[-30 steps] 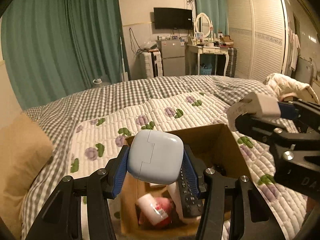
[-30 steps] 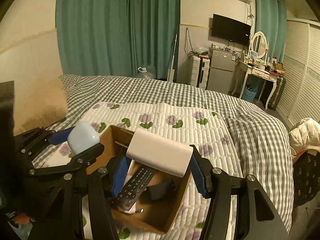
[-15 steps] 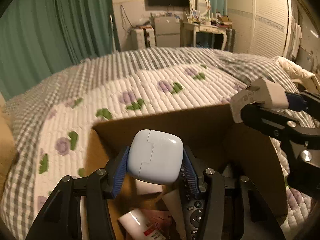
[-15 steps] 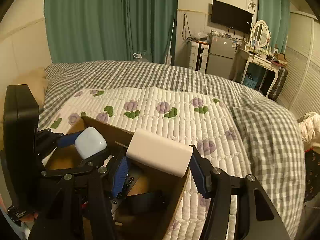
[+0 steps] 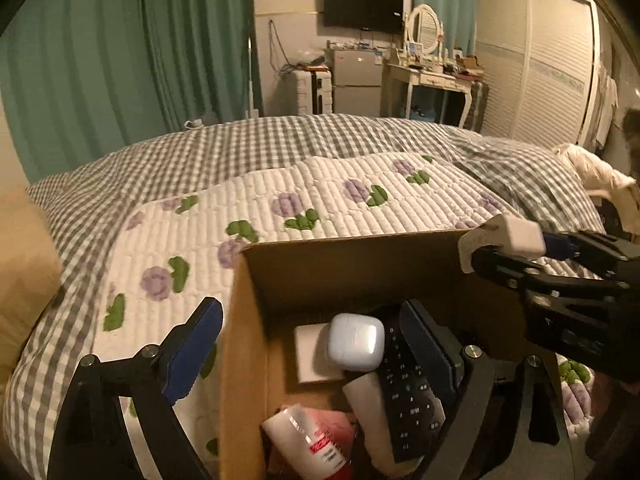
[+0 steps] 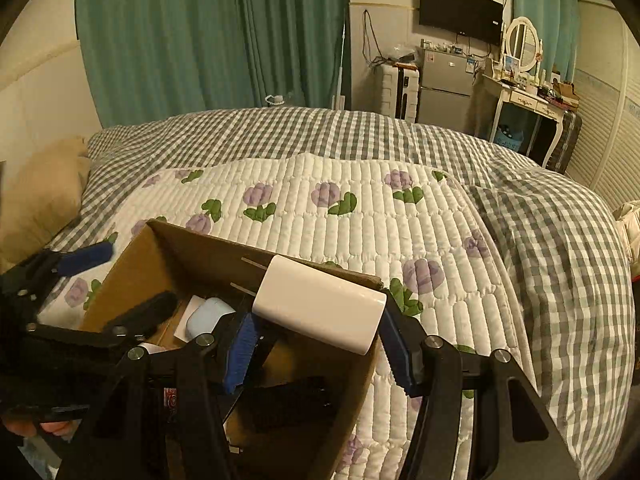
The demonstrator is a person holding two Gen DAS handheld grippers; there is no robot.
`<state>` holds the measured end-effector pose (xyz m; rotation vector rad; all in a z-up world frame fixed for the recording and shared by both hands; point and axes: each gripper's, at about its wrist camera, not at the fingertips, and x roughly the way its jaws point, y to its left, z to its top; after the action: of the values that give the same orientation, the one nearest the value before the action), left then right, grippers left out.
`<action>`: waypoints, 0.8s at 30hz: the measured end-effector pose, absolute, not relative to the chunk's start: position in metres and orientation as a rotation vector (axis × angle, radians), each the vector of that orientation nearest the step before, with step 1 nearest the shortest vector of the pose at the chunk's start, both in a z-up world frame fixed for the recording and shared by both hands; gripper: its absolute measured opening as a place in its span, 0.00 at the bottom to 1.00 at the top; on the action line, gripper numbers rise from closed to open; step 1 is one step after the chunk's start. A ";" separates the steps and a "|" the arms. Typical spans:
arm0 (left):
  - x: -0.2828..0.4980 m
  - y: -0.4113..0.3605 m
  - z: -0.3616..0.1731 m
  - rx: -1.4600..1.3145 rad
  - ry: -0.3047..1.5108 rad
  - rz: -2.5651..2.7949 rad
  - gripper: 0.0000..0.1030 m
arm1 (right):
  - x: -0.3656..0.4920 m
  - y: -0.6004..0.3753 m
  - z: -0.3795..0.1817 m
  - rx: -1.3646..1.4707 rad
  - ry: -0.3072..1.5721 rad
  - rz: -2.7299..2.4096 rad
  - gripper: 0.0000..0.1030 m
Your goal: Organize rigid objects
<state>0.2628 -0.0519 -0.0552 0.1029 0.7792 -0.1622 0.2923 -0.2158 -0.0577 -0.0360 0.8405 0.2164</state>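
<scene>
Already the earbud case (image 5: 355,342) lies in the cardboard box (image 5: 248,320), left tongs (image 5: 312,340) opening clear of it; right tongs (image 6: 316,344) clamp the white power bank (image 6: 320,304), not yet boxed.

Colours around your two grippers

Your black left gripper (image 5: 312,340) wore blue pads; below it a pale blue case (image 5: 355,342) lay in the brown box (image 5: 352,268) beside a black remote (image 5: 408,396). Your right gripper (image 6: 316,344) framed a white block (image 6: 320,310). Beyond spread a white quilt (image 6: 360,216) with purple flowers, green leaves, and a grey-checked cover (image 5: 240,148).
</scene>
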 end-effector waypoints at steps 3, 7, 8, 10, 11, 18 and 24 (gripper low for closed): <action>0.251 -0.046 -0.049 0.100 0.768 -0.151 0.89 | 0.299 -0.210 -0.064 -0.054 0.850 0.203 0.56; 0.235 -0.040 -0.039 0.100 0.754 -0.141 0.89 | 0.300 -0.202 -0.062 -0.094 0.831 0.192 0.66; 0.229 -0.039 -0.035 0.103 0.744 -0.138 0.89 | 0.296 -0.201 -0.057 -0.097 0.826 0.190 0.66; 0.220 -0.036 -0.026 0.105 0.726 -0.132 0.89 | 0.285 -0.202 -0.042 -0.090 0.798 0.197 0.66; 0.214 -0.035 -0.020 0.105 0.714 -0.128 0.89 | 0.278 -0.203 -0.033 -0.091 0.784 0.196 0.66; 0.174 -0.028 0.026 0.090 0.610 -0.115 0.89 | 0.221 -0.206 0.034 -0.101 0.668 0.166 0.66; 0.127 -0.025 0.074 0.086 0.482 -0.114 0.93 | 0.157 -0.208 0.086 -0.103 0.567 0.159 0.67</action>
<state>0.1274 -0.0252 0.0743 0.0858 0.4815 -0.1140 0.1565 -0.2077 0.0863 -0.1031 0.5673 0.1594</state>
